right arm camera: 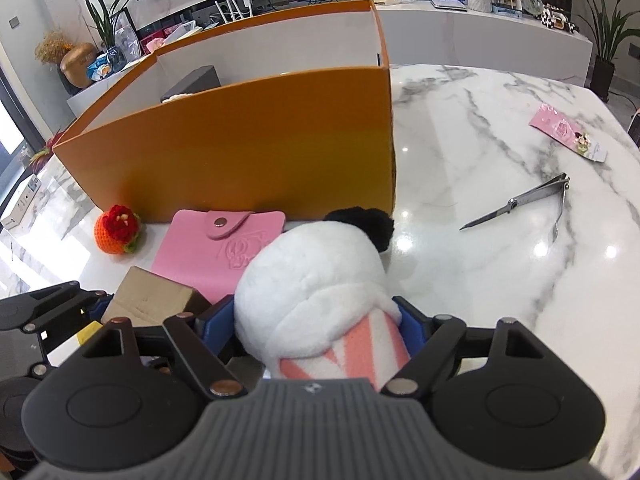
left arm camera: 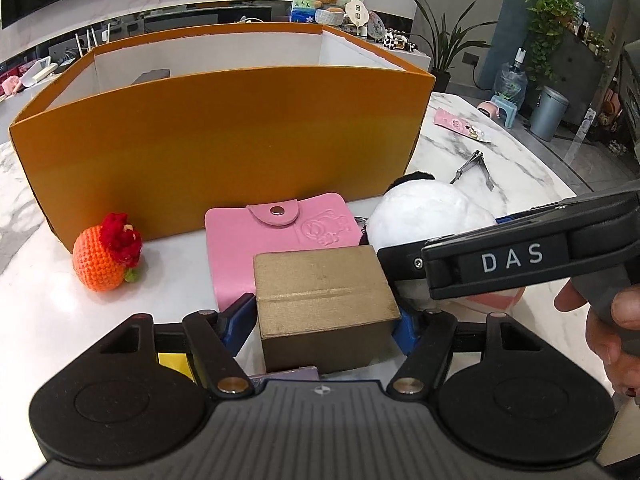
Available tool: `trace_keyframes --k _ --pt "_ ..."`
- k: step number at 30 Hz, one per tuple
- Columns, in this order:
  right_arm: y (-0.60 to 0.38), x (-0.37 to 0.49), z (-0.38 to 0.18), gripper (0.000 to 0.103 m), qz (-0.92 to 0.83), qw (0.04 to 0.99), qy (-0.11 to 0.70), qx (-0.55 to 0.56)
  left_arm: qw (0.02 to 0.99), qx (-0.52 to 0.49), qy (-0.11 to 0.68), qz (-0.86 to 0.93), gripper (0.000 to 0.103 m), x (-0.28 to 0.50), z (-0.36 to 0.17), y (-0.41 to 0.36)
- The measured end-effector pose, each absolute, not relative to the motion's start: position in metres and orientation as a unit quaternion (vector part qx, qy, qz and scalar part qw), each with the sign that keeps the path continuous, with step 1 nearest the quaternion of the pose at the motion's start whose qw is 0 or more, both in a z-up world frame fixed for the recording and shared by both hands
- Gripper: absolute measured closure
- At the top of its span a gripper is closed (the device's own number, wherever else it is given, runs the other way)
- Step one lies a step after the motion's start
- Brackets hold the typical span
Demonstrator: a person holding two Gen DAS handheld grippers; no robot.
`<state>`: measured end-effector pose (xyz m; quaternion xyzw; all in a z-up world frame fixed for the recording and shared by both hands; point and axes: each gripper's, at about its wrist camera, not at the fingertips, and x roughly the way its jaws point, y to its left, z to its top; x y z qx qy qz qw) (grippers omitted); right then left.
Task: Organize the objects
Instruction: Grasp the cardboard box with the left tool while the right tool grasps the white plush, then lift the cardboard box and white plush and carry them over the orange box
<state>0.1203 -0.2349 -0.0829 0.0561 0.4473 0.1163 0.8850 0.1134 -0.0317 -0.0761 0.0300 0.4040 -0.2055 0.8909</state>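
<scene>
My left gripper [left arm camera: 326,324] has its blue pads against both sides of a small gold box [left arm camera: 324,280], which rests on the marble table. My right gripper [right arm camera: 316,324] is shut on a white plush toy [right arm camera: 312,276] with a black ear and a pink striped body, the pads sinking into its sides. The gold box [right arm camera: 148,296] lies just left of the plush. A pink snap wallet [left arm camera: 280,240] lies flat behind both. An orange crocheted toy [left arm camera: 106,256] stands further left. Behind all of these stands a large open orange box [left arm camera: 224,132] with white inner walls.
Open nail clippers [right arm camera: 520,200] and a pink card [right arm camera: 568,132] lie on the marble table [right arm camera: 460,128] to the right. A dark object [right arm camera: 192,82] sits inside the orange box. A yellow item [left arm camera: 172,362] shows under my left gripper. A hand [left arm camera: 616,320] holds the right gripper.
</scene>
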Motion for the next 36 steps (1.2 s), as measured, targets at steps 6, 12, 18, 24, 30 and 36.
trace_keyframes --k 6,12,18,24,30,36 --pt "-0.238 0.12 -0.081 0.027 0.115 0.884 0.447 0.07 0.889 0.024 0.407 -0.209 0.024 0.115 -0.075 -0.031" --pt "-0.241 0.117 -0.075 0.028 0.113 0.888 0.438 0.079 0.892 0.017 0.398 -0.213 0.032 0.113 -0.068 -0.026" --pt "-0.246 0.114 -0.068 0.028 0.111 0.892 0.431 0.086 0.895 0.013 0.39 -0.215 0.032 0.112 -0.064 -0.023" --pt "-0.254 0.11 -0.06 0.028 0.109 0.894 0.422 0.101 0.9 -0.001 0.381 -0.211 0.032 0.112 -0.055 -0.016" --pt "-0.254 0.104 -0.05 0.028 0.113 0.898 0.412 0.103 0.904 -0.005 0.375 -0.205 0.032 0.109 -0.047 -0.01" --pt "-0.249 0.095 -0.036 0.028 0.123 0.901 0.403 0.104 0.911 0.003 0.366 -0.192 0.032 0.105 -0.033 -0.004"
